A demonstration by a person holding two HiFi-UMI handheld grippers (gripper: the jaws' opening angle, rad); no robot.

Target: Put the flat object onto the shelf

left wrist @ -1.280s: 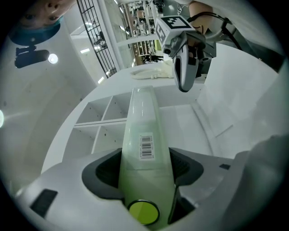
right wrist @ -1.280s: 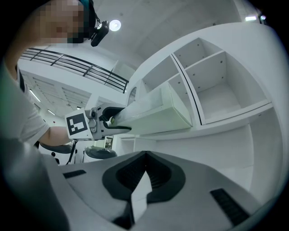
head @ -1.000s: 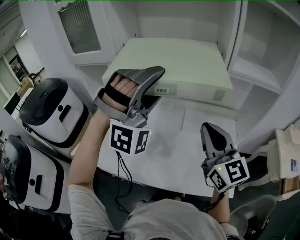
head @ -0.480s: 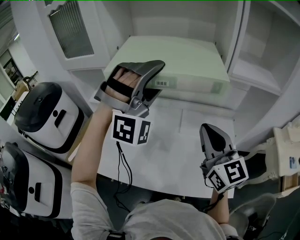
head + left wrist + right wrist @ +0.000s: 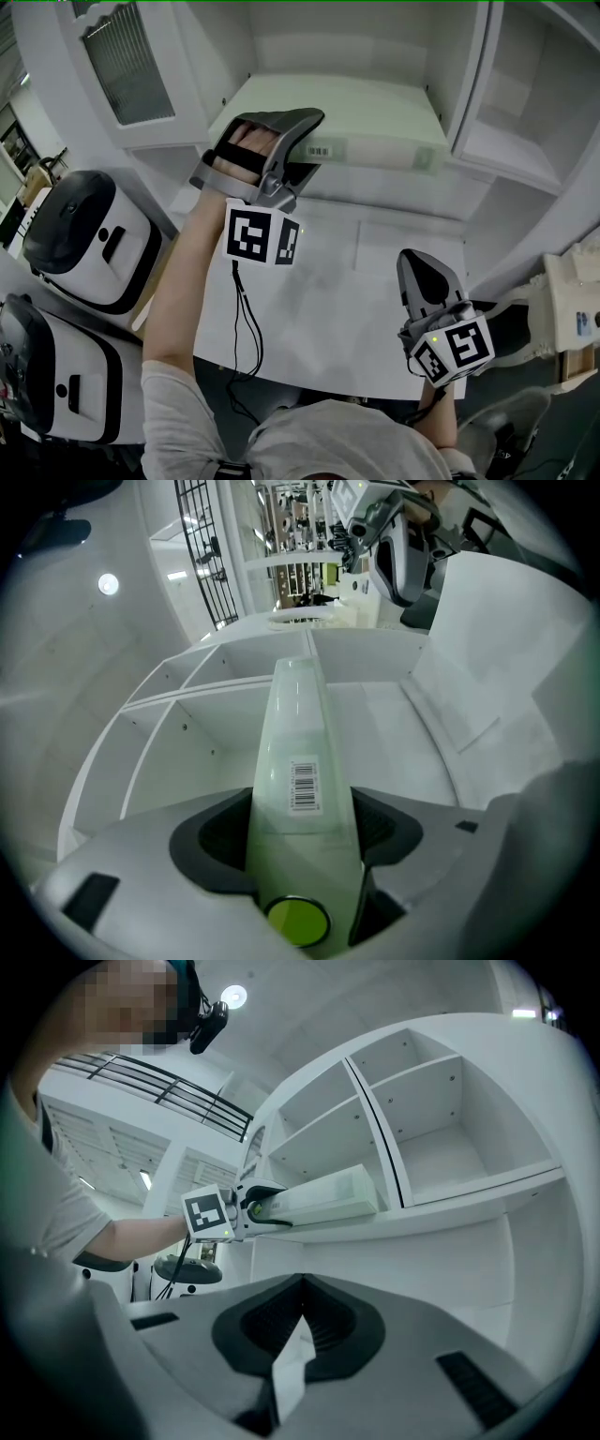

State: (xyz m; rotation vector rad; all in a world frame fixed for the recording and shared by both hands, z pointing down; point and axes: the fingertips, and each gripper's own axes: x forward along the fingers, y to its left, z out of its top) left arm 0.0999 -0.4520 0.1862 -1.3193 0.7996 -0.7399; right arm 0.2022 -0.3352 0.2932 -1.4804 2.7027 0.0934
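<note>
A white table [image 5: 375, 281] stands in front of a white shelf [image 5: 394, 187] with several open compartments, and everything around is pale.

Farthest from the shelf, over the near edge of the table, the right gripper [image 5: 422, 267] hangs low with its jaws pressed together. A thin white sliver shows between them. I cannot tell if it is a scrap of paper or only the table seen through a gap.

At the front edge of the shelf, the left gripper [image 5: 314, 141] pinches the box [image 5: 375, 122], a flat pale green one, by its near side beside the label [image 5: 322, 150]. The box lies flat and reaches into the middle compartment, on the board or just above it. Which of the two I cannot tell.

The risks, as I judge them:
- The grip is at the left end of the near side only, so a push may turn the box, and its right corner may catch the divider [image 5: 441, 103].
- The near side seems to be at the front edge of the shelf. If the jaws open too early, the box may tip or slide down to the table.
- A hard push may knock it against the back wall [image 5: 337, 47].
</note>
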